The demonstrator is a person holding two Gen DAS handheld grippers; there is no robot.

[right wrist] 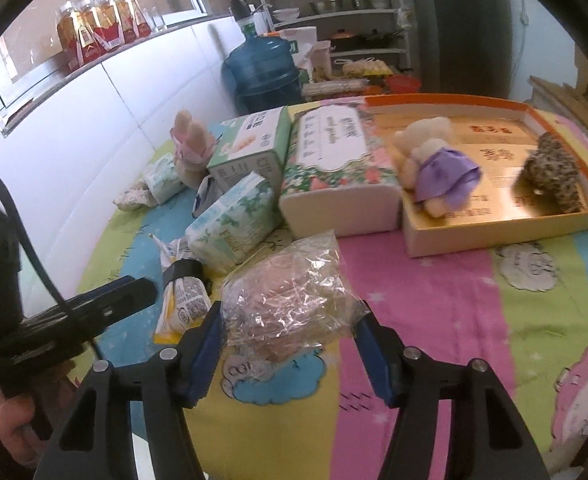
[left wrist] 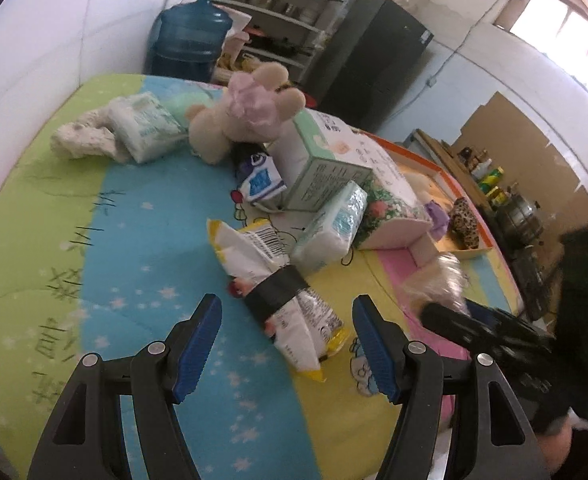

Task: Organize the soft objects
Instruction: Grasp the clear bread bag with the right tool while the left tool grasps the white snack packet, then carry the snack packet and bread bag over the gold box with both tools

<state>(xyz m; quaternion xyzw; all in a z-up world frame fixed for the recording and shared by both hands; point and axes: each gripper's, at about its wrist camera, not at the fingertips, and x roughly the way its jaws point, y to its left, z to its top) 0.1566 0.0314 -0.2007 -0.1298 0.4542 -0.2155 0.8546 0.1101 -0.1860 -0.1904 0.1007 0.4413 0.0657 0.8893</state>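
Right hand-held gripper (right wrist: pixel 290 350) straddles clear bag (right wrist: pixel 290 300), pads touching, not clearly clamped; squeeze gently, lift toward tray (right wrist: pixel 510 236). Left hand-held gripper (left wrist: pixel 286 344) open over taped pack (left wrist: pixel 278 284).

Bag (right wrist: pixel 290 300): clear crinkled plastic, glossy.
Pads (right wrist: pixel 204 356): blue ribbed rubbery plastic on matt black arms, lower frame.
Mat (right wrist: pixel 446 312): printed cloth, matt.
Tray (right wrist: pixel 506 232): smooth card.
Bear (right wrist: pixel 426 152): plush, purple cloth dress.
Packet (left wrist: pixel 290 312): glossy film, matt black tape.
Tissue pack (left wrist: pixel 330 224): shiny plastic wrap.
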